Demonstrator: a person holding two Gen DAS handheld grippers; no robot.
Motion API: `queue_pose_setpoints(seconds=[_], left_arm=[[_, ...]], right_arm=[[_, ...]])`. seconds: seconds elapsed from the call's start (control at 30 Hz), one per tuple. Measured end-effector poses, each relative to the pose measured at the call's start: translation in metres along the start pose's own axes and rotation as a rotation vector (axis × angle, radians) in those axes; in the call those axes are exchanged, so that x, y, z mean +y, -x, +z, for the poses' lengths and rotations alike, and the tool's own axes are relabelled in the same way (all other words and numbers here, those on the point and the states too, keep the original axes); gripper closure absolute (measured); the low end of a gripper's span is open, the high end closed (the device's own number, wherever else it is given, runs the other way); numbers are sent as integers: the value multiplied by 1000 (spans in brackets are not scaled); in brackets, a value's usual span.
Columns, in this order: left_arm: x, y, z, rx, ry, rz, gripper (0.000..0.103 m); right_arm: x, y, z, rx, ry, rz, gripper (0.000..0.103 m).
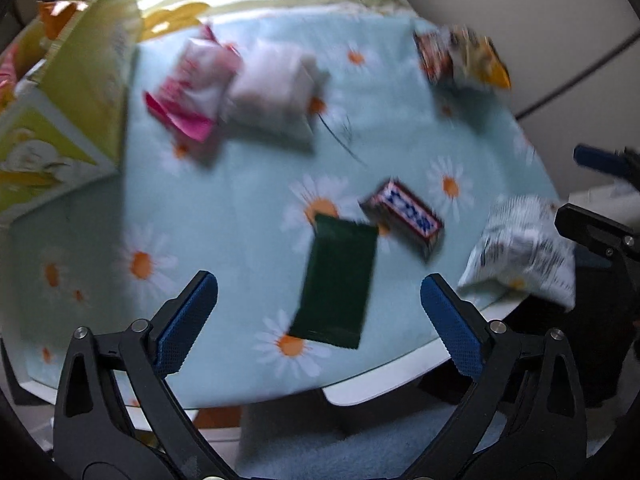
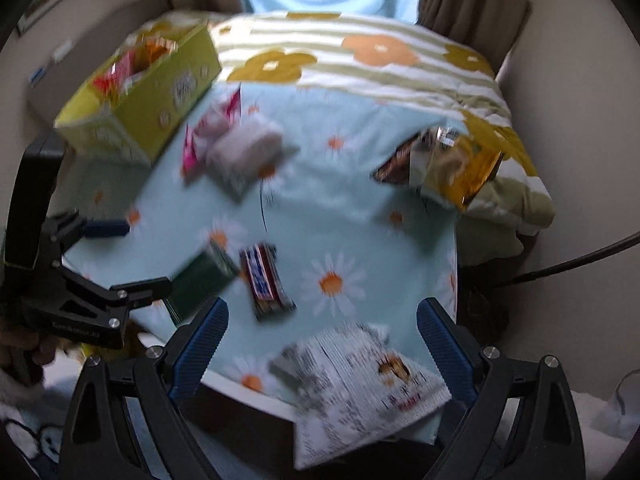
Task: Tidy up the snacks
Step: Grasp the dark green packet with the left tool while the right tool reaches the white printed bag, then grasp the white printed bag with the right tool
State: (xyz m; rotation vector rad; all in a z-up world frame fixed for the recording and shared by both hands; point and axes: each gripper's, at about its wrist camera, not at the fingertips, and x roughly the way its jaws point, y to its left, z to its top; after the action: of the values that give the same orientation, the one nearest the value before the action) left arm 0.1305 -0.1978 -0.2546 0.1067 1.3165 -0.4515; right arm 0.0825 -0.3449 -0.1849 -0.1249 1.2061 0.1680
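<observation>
Snacks lie on a daisy-print cloth (image 1: 248,208). A dark green packet (image 1: 338,282) lies between my open, empty left gripper's (image 1: 318,312) fingers, apart from them. A blue-and-white bar (image 1: 408,214) lies beside it, also in the right wrist view (image 2: 266,280). A white printed bag (image 2: 360,384) lies at the table's near edge, between the fingers of my open, empty right gripper (image 2: 322,344). A pink packet (image 1: 188,88), a white pouch (image 1: 276,88) and a yellow bag (image 2: 460,168) lie farther back. The yellow-green box (image 2: 160,92) holds several snacks.
The table's white front edge (image 1: 380,376) runs just past my left fingers. A striped flowered blanket (image 2: 360,56) is bunched at the far side. A black cable (image 2: 580,256) runs along the right. The left gripper shows in the right wrist view (image 2: 120,256).
</observation>
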Motion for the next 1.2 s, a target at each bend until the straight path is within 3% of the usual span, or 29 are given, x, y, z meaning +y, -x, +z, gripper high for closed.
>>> queue_pose_setpoints(seconds=[0.3,0.57,0.67,0.73,1.2], left_arm=[[-17,-52,-4,102,-82,36,24],[-26,-61,-7,108,-159,94,27],[-29,-62,-9,94,-192,120,43],[-29,-59,-9,84,-193,124,62],[-3,-44,-4,71,-134,73,62]], right_arm=[[-6,-30,-20,101,50,-15,9],[-9,-45,-23,202,122,-21,9],[-4,-49,-24,239,180,-29,9],[-2,-52,-25,256,211,-37,9],[7,-89,-35,355,308,-49,9]])
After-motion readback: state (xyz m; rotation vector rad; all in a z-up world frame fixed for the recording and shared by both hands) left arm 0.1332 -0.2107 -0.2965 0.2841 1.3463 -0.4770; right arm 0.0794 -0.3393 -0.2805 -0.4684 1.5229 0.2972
